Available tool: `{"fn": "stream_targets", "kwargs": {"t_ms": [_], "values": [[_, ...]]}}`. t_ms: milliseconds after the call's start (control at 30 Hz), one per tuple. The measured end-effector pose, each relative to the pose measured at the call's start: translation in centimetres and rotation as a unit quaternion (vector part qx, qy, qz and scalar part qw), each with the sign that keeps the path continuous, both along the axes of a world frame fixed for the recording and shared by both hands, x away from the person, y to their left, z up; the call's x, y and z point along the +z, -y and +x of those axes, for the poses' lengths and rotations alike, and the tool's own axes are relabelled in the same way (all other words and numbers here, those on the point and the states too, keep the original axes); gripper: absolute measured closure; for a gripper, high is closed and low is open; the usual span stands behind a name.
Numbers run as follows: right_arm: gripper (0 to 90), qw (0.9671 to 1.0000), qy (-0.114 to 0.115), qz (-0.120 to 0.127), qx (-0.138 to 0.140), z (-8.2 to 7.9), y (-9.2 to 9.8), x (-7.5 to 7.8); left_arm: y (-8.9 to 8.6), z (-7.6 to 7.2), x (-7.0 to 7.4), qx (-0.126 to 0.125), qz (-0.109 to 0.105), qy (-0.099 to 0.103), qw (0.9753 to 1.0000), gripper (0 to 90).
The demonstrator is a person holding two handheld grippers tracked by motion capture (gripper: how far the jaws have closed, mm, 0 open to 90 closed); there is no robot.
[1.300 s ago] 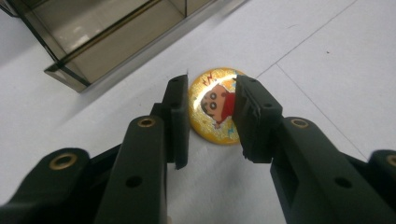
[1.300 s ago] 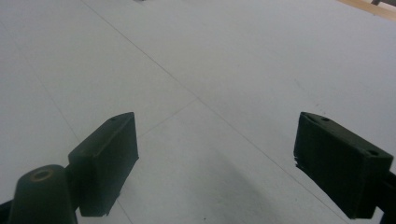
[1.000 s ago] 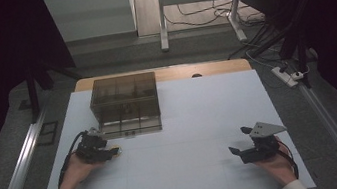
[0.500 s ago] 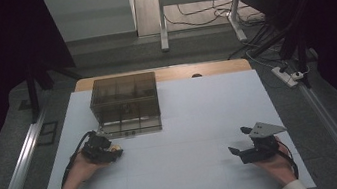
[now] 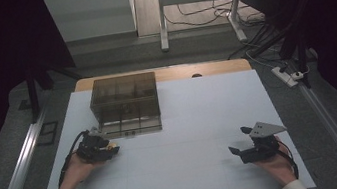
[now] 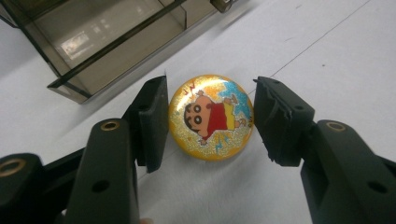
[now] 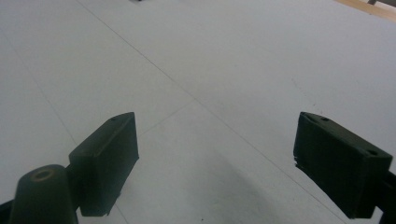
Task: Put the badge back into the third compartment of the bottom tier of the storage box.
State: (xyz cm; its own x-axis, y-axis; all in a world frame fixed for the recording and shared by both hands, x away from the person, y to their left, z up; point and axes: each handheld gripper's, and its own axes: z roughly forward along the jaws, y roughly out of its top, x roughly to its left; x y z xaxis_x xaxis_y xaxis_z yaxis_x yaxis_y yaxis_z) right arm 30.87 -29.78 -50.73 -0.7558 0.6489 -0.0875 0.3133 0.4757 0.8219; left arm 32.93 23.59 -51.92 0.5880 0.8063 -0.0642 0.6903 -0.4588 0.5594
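— White tabletop (image 5: 199,145), dark room behind it, and one smoky plastic box (image 5: 125,104) with dividers sitting toward the far left. What's the left gripper (image 6: 210,119) got?

— A round yellow badge (image 6: 211,116) with a cartoon boy on it, between the jaws just in front of the box. One jaw looks to be touching the badge's edge; the other stands a sliver off. So I'd call it parted, not yet clamped.

— Is the badge on the table or lifted?

— Hard to tell; it looks close to the surface, possibly resting on it.

— And the right gripper (image 5: 242,152)?

— Jaws wide apart over bare table near the right edge, holding nothing, well away from the box.

— So how would you handle the squeeze?

— I'd centre the badge between the pads first, since it sits nearer one jaw. Then close slowly and evenly across its widest part. The domed, glossy face will likely slip if pinched too high, so grip low on the rim and keep the jaws level with the table.

— Then into the box?

— Probably, lifting straight up to clear the near wall.
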Motion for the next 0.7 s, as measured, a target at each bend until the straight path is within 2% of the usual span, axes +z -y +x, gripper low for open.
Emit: {"fn": "stream_targets", "kwargs": {"t_ms": [333,700], "values": [[13.6,1.0,0.0,0.001,-0.001,0.0,0.0,0.0,-0.3,-0.5,0.8,0.001,-0.024,0.016,0.9996,46.3],[13.6,1.0,0.0,0.001,-0.001,0.0,0.0,0.0,-0.8,-0.9,1.5,0.016,-0.049,0.039,0.9979,46.3]]}}
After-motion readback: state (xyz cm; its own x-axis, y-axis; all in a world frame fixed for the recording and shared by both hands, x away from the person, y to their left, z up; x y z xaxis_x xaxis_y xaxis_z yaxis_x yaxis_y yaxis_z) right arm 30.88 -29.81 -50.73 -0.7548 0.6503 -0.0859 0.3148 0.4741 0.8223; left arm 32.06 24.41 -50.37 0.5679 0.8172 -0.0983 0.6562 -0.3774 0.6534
